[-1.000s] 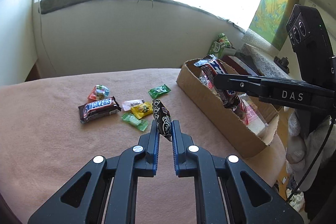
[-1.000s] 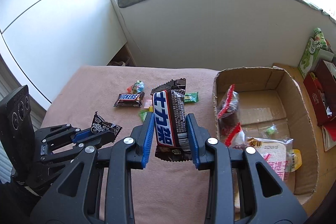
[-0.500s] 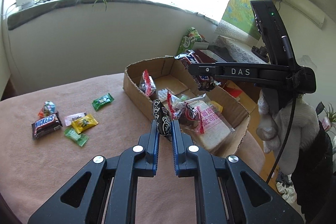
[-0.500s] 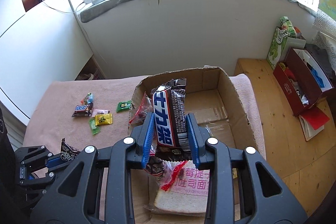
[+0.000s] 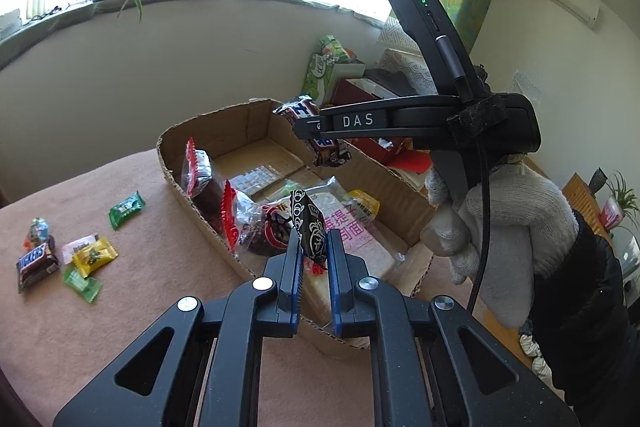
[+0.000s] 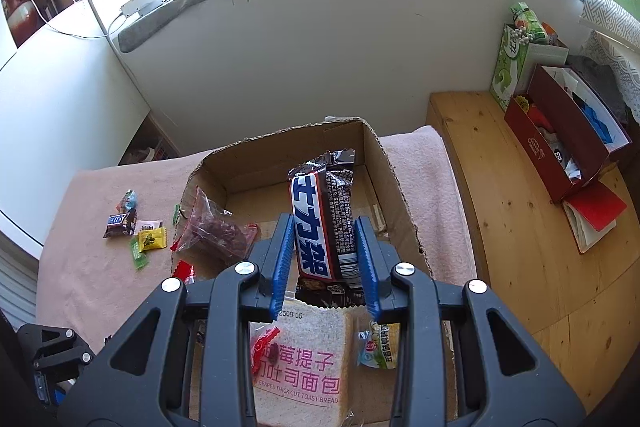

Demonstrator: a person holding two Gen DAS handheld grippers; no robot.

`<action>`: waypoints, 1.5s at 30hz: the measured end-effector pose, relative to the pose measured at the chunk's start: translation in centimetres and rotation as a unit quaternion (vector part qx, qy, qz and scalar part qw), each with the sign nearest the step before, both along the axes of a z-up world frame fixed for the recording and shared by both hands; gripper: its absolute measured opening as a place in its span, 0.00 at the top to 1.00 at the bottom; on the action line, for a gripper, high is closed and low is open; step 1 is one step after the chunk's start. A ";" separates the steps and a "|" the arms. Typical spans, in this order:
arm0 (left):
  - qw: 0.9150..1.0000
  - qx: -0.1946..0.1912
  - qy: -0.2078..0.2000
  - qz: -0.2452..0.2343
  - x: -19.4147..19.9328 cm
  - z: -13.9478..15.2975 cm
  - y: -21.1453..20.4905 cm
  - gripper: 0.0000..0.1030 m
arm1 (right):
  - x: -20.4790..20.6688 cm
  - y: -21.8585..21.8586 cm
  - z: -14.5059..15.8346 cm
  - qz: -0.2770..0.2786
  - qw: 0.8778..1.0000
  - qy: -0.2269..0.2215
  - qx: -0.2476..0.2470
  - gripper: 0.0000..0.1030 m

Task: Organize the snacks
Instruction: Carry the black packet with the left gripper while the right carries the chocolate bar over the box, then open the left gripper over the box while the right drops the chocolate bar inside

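— What's the left gripper (image 5: 314, 251) got?

— A small black sachet with white swirls (image 5: 308, 227), pinched upright between the blue pads, just over the near edge of the cardboard box (image 5: 256, 119).

— And the right gripper (image 6: 324, 251)?

— Clamped on a long chocolate bar with blue lettering (image 6: 324, 223), standing on end above the box's open middle. A white-gloved hand (image 5: 500, 227) grips the handle.

— What's in the box?

— A bag of toast bread (image 6: 300, 359) at the near end, red-sealed bags of dark fruit (image 6: 216, 231) on the left side, and a small yellow-green packet (image 6: 380, 343) beside the bread.

— Anything outside it?

— A Snickers bar (image 5: 36, 263), a yellow sweet (image 5: 94, 257) and green sweets (image 5: 126, 205), loose on the pink cloth (image 5: 120, 307), left of the box
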State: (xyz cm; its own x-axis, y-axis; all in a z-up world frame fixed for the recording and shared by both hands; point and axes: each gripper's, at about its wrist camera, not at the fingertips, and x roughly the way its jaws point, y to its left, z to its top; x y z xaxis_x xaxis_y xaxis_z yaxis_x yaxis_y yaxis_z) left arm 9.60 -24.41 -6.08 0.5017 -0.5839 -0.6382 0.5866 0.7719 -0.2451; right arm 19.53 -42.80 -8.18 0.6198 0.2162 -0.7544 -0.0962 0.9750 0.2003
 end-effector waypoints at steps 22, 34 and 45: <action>1.000 0.010 -0.004 -0.015 0.0 0.3 -1.7 0.85 | 0.3 0.1 -0.8 0.000 1.000 0.008 -0.005 0.69; 1.000 0.008 -0.009 -0.014 -0.5 0.7 -1.4 0.78 | -0.3 0.5 0.4 -0.008 1.000 -0.013 -0.021 0.28; 1.000 -0.003 -0.018 0.001 -1.4 1.4 1.0 0.71 | -1.3 2.1 1.8 -0.003 0.999 -0.026 -0.026 0.22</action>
